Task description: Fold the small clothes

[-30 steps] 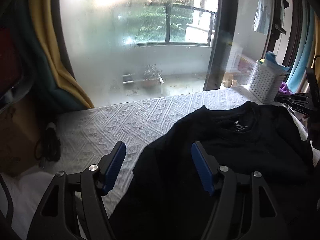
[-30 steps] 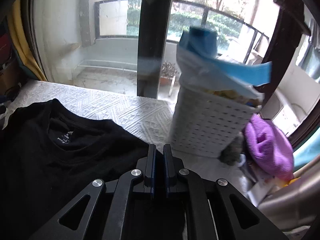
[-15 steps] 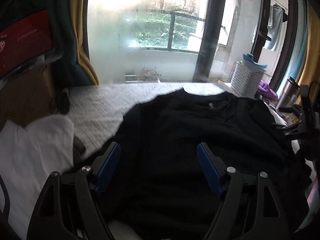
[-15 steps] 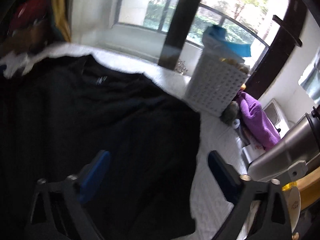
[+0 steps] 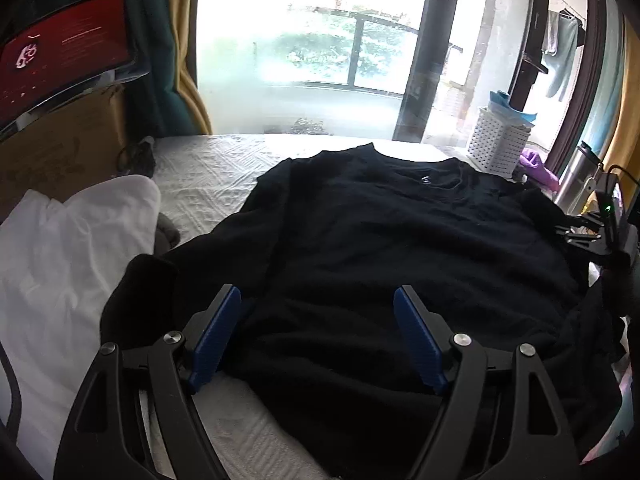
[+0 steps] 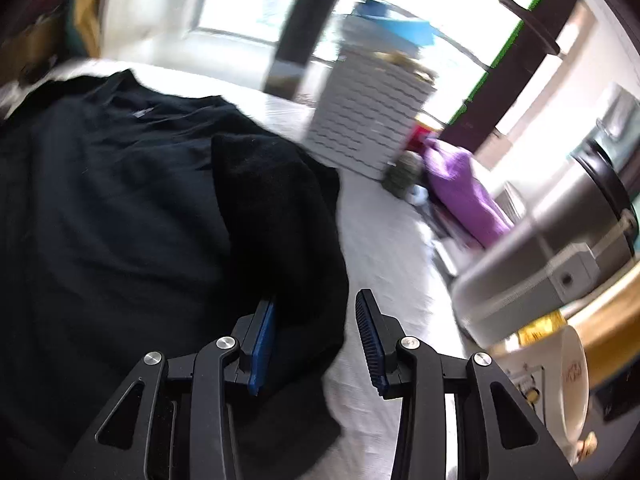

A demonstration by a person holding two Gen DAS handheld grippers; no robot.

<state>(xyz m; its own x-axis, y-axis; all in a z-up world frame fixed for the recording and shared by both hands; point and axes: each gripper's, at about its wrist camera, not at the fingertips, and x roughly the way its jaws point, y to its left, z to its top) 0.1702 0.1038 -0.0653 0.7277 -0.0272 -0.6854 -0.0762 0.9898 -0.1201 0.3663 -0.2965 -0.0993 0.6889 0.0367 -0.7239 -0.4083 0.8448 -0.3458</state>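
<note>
A black shirt (image 5: 400, 248) lies spread flat, collar toward the window, on the white textured bed cover (image 5: 208, 176). My left gripper (image 5: 318, 320) hovers open over the shirt's near hem; the cloth lies below and between the blue pads (image 5: 218, 332), and neither pad presses it. My right gripper (image 6: 316, 336) is at the right edge of the shirt (image 6: 120, 220), where a folded-over flap (image 6: 280, 220) runs between the jaws. Those jaws are closing. The left pad (image 6: 262, 344) touches the cloth, while the right pad stands apart over bare cover. The right wrist view is blurred.
A white lattice basket (image 6: 368, 116) stands at the back right, with a purple cloth (image 6: 460, 188), a steel flask (image 6: 560, 240) and a white mug (image 6: 560, 384) beside it. A white garment (image 5: 60, 260) and a cardboard box (image 5: 60, 148) lie to the left.
Both grippers have drawn back from the collar end to the shirt's near part. The right gripper went from shut to wide open, then narrowed around the shirt's edge.
</note>
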